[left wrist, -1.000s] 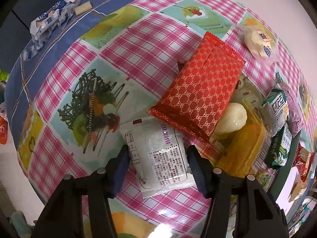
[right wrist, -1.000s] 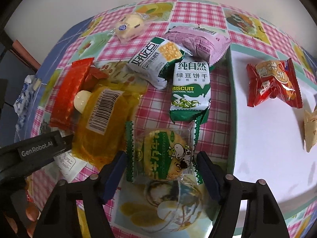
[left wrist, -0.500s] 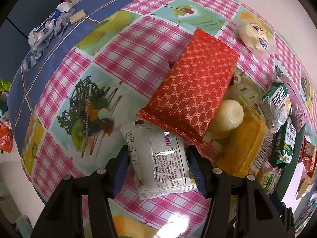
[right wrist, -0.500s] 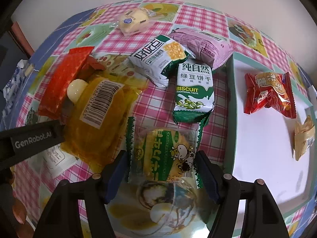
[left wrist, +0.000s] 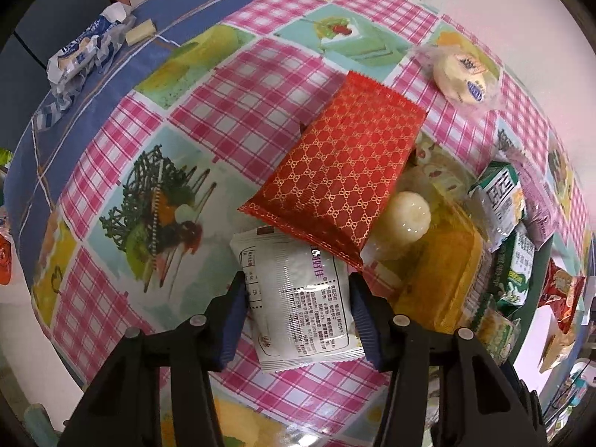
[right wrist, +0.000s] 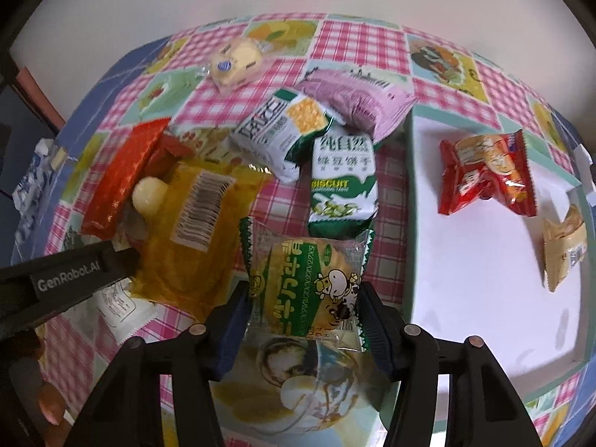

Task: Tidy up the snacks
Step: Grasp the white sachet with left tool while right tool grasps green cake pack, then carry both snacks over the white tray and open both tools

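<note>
Checked oilcloth covers the counter [left wrist: 238, 111], on which a heap of snacks is spread ahead of both grippers. To the right of the right gripper's fingers a white tray [right wrist: 484, 260] is set, already holding a red bag [right wrist: 484, 178] and a tan packet [right wrist: 564, 246]; it is judged to be where the snacks are being gathered. Just beyond the left fingers a red pack [left wrist: 342, 171] is laid over the top corner of a white sachet [left wrist: 298, 301], with a yellow pack [left wrist: 447, 279] beside it, to the right. Beyond the right fingers a biscuit pack [right wrist: 342, 182] is seen, touching the far edge of a cow cake [right wrist: 305, 283].

The left gripper [left wrist: 298, 316] has just been closing, and the sachet is pinched between its fingers by the long sides, so that it can be drawn from under the red pack. The right gripper [right wrist: 303, 316] has likewise just been closing, and the cow cake is squeezed at its sides, the wrapper being crumpled there. Both grips are taken from above, presumably for a lift toward the tray.
</note>
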`<state>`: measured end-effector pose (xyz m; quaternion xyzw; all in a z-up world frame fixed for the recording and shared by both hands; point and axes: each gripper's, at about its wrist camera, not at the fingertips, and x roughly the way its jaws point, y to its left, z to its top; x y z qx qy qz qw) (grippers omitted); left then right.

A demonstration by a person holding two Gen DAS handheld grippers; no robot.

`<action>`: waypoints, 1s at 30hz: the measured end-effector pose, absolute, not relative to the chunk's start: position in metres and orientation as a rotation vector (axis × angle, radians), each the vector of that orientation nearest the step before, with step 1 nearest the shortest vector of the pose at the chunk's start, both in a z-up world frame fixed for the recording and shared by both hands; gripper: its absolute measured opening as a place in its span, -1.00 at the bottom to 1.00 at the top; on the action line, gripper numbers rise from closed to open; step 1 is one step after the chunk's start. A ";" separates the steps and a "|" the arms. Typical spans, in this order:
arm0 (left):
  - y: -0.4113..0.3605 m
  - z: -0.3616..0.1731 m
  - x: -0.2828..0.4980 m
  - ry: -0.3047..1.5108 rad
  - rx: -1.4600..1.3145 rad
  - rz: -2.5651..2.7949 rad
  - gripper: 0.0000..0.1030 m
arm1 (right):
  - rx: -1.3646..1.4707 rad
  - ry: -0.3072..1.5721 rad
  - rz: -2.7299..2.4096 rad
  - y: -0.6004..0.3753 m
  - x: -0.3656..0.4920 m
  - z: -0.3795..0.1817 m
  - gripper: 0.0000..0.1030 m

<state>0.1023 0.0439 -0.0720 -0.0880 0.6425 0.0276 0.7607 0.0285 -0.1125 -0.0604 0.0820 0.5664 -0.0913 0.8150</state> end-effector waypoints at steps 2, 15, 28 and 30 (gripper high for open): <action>0.048 -0.064 0.100 1.380 -0.202 0.059 0.06 | 0.192 1.187 -0.199 -0.117 0.026 -0.051 0.16; 0.059 -0.012 0.083 1.224 -0.207 0.046 0.06 | 0.270 1.126 -0.249 -0.134 -0.001 -0.017 0.16; -0.033 0.010 0.059 1.161 -0.017 -0.209 0.07 | 0.395 1.122 -0.551 -0.212 -0.030 -0.015 0.17; -0.055 0.011 0.048 1.148 0.038 -0.262 0.07 | 0.427 1.119 -0.613 -0.231 -0.039 -0.015 0.17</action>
